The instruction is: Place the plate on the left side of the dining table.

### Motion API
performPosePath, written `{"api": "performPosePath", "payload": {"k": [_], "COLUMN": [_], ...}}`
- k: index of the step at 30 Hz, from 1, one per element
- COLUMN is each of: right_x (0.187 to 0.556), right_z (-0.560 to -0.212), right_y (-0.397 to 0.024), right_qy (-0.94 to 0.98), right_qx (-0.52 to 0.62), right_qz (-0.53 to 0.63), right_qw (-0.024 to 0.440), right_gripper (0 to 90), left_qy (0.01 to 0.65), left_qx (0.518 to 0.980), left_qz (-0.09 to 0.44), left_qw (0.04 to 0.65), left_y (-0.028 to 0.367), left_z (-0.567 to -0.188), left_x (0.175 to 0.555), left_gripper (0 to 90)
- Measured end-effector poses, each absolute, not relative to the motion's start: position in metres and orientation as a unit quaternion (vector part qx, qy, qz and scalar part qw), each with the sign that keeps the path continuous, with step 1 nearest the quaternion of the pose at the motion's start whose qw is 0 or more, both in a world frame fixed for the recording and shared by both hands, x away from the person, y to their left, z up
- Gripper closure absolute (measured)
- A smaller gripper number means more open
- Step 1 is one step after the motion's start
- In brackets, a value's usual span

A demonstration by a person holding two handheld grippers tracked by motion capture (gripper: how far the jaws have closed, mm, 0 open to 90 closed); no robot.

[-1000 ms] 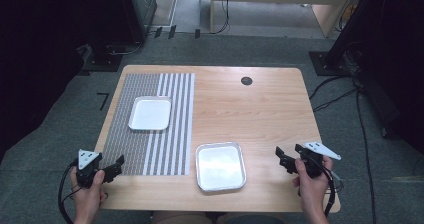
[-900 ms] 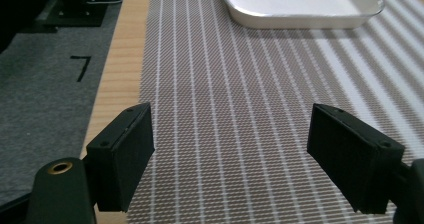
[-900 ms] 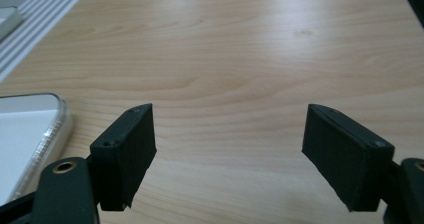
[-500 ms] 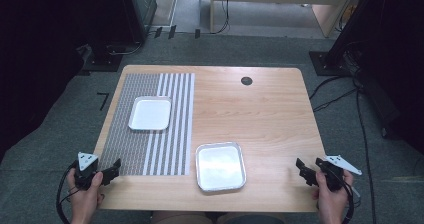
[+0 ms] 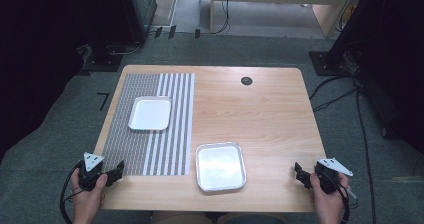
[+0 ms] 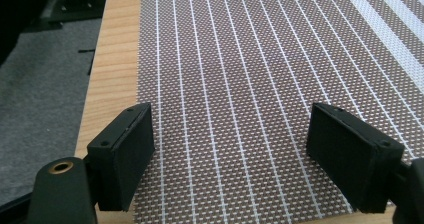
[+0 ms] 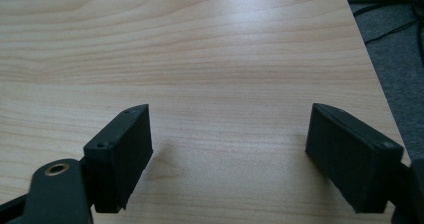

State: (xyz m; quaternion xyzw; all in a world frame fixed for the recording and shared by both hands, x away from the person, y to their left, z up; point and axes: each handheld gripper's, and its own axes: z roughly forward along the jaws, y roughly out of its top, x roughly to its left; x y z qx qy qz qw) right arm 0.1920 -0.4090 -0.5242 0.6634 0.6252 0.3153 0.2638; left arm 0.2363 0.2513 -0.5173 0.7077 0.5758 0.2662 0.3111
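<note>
A person stands at the near edge of the wooden tabletop (image 5: pixel 260 114) and holds one pair of tongs in each hand. The left tongs (image 5: pixel 116 171) sit low at the near left corner, just over the near edge of the woven mat (image 5: pixel 150 149). Their two black jaws stand wide apart, and there is nothing between them but the brown mat with its thin white lines. The left hand (image 5: pixel 89 194) is wrapped around the grip, and a black cable loops down from it. The right tongs (image 5: pixel 300 174) are at the near right corner, over bare wood. Their jaws have just been opening and now stand wide apart too, with nothing between them. The right hand (image 5: pixel 327 196) holds them from below, and a grey three-cornered plate sits on top. Two trays lie on the tabletop. The shiny metal tray (image 5: pixel 220 166) is near the front edge, between the two hands, just beside the right side of the mat, well apart from both tongs. The white tray (image 5: pixel 150 113) lies farther back, on the mat. A small dark round hole (image 5: pixel 246 80) sits near the far edge of the tabletop.
</note>
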Motion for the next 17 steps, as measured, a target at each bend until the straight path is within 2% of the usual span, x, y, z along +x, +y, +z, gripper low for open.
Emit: {"api": "performPosePath", "payload": {"k": [2, 17], "right_x": [0.1938, 0.1948], "right_z": [-0.5249, -0.525], "right_y": [-0.4039, -0.4026], "right_qy": [0.641, 0.645], "right_qx": [0.654, 0.652], "right_qz": [0.294, 0.292], "right_qw": [0.274, 0.272], "right_gripper": [15.1, 13.4], "left_qy": [0.577, 0.578], "left_qx": [0.708, 0.709], "left_qz": [0.259, 0.256], "left_qw": [0.314, 0.312], "left_y": [0.2523, 0.2524], "left_z": [-0.5173, -0.5166], "left_x": [0.2368, 0.2375], "left_gripper": [20.4, 20.4]}}
